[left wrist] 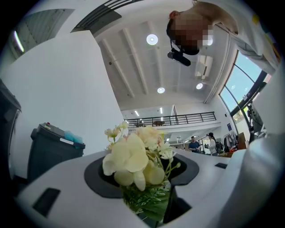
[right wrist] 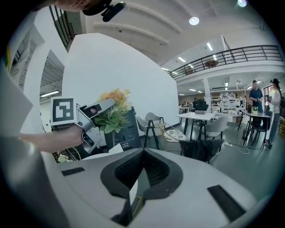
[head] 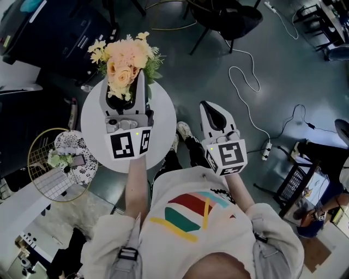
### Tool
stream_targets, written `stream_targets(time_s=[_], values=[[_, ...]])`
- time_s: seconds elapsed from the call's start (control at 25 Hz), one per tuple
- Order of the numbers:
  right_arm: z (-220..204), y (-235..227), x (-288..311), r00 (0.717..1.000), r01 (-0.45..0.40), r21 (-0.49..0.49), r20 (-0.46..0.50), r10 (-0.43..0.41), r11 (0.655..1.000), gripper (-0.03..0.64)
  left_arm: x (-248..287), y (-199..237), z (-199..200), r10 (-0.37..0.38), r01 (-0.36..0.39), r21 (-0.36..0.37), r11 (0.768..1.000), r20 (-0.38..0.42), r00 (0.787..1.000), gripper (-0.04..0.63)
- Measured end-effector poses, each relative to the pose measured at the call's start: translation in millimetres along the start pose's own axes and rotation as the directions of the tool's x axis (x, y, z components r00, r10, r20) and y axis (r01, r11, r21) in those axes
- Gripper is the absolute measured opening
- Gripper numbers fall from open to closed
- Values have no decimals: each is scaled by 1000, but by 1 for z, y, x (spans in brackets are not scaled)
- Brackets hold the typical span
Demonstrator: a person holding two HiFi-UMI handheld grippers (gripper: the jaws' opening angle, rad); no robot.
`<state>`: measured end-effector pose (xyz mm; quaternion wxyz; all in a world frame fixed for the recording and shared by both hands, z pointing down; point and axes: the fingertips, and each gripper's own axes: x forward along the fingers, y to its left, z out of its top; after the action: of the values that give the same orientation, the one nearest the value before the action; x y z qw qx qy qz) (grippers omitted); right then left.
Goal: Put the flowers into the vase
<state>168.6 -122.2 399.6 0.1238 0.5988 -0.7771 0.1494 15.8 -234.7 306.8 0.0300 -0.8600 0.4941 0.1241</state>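
A bunch of peach and cream flowers with green leaves stands upright between the fingers of my left gripper, which is shut on its lower stems above the round white table. In the left gripper view the blooms rise straight out of the closed pads of the left gripper. My right gripper hangs to the right of the table over the floor, shut and empty. From the right gripper view the flowers show at the left. I cannot make out a vase; the blooms and gripper hide what is beneath.
A gold wire basket with a patterned cloth and small flowers sits left of the table. A dark bin stands behind. A black chair, a white cable and a power strip lie on the floor to the right.
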Motion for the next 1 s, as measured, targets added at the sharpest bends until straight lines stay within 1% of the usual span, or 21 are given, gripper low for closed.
stream_targets(time_s=[0.16,0.28,0.44,0.52,0.6,0.72,0.8,0.88,1.0], values=[[-12,1,1,999,-3,-19,-39,2,1000,9,1,0,-14,-2,2,-18,1000,8,1000,256],[-26,3,5,997,-15,-23,-79,14,1000,9,-1,3,-28,10,-10,-11,1000,5,1000,256],[-34,9,12,995,-31,-34,-100,27,999,9,-1,9,-50,13,-14,-2,1000,-30,999,258],[-36,12,14,994,-42,-38,-102,37,998,9,-3,7,-58,9,-8,15,1000,-51,999,259],[-37,15,15,993,-51,-44,-105,46,998,9,-5,5,-62,0,2,33,999,-65,998,274],[-37,18,15,992,-62,-54,-113,55,997,9,-7,3,-67,-5,8,30,1000,-85,996,316],[-37,20,15,992,-70,-59,-113,63,996,9,-7,3,-66,2,2,40,999,-80,997,353],[-37,22,16,991,-77,-62,-111,69,995,9,-6,4,-64,12,-9,56,998,-67,998,373],[-38,28,19,990,-91,-67,-111,83,994,9,-8,7,-63,29,-25,57,998,-64,998,391]])
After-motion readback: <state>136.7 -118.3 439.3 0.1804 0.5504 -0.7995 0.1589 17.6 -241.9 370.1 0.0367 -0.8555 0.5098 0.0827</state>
